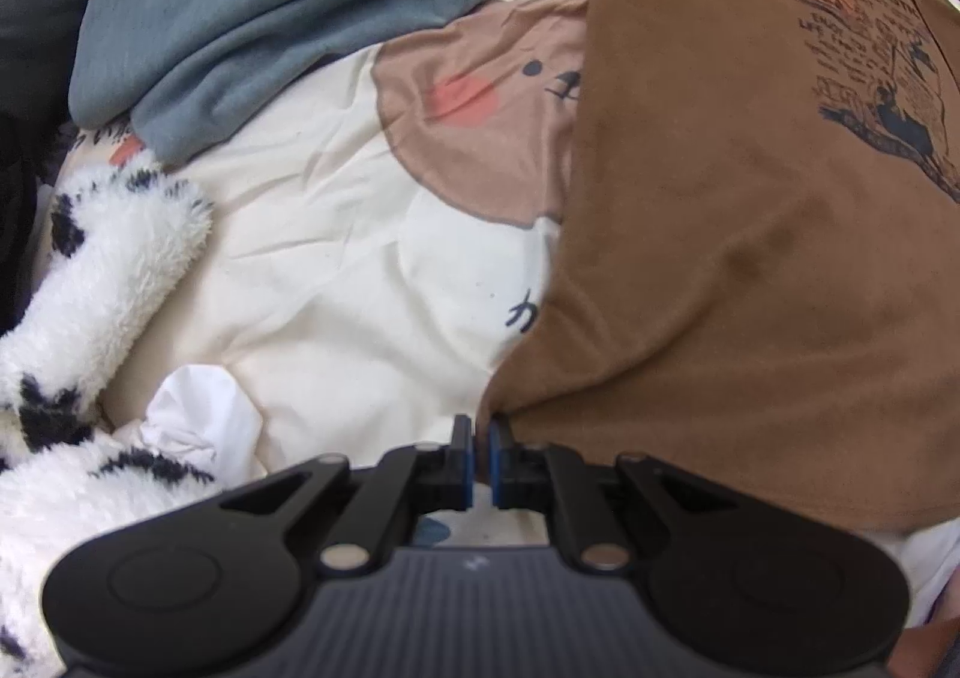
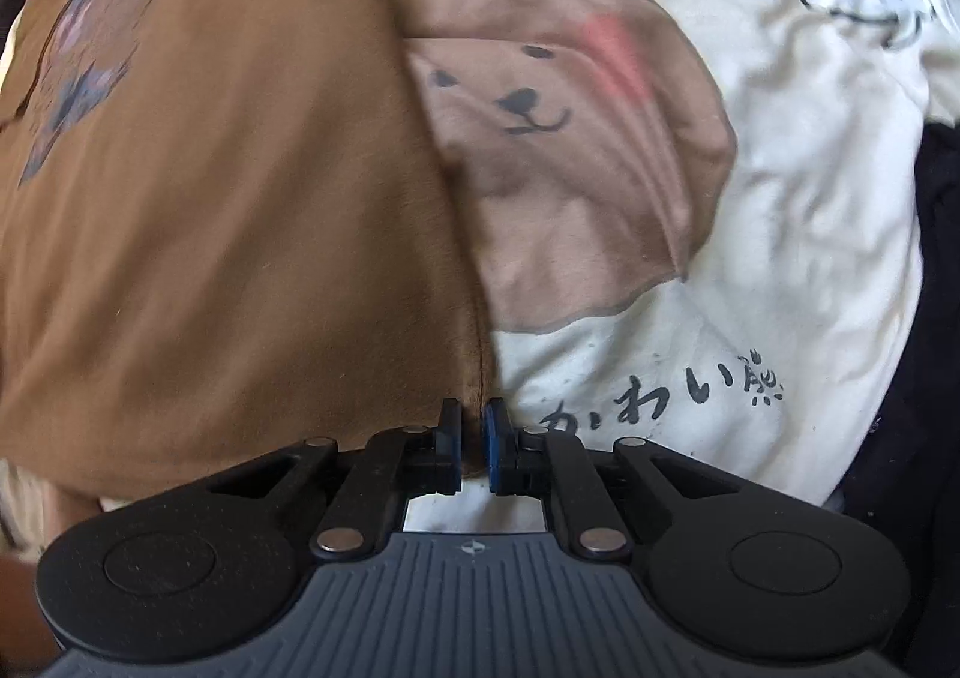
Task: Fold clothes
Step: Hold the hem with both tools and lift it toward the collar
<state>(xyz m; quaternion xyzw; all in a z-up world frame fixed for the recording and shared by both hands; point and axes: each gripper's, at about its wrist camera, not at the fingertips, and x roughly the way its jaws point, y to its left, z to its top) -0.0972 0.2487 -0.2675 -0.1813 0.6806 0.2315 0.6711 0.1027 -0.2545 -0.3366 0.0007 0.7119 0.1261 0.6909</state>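
Left wrist view: left tool [image 1: 482, 429] pinches the brown shirt's [image 1: 750, 258] hem corner, right tool [image 2: 474, 414] pinches the other, shirt flat on bed; next, carry hem toward collar.

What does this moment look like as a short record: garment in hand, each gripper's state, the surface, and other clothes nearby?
garment: brown T-shirt with a dark print, spread flat
left gripper: shut on the shirt's lower corner
right gripper: shut on the shirt's other lower corner
surface: cream bedcover with a bear print
nearby, left wrist view: grey-blue garment, white fluffy garment with black spots
nearby, right wrist view: dark garment at the frame's right edge
fold: not yet started
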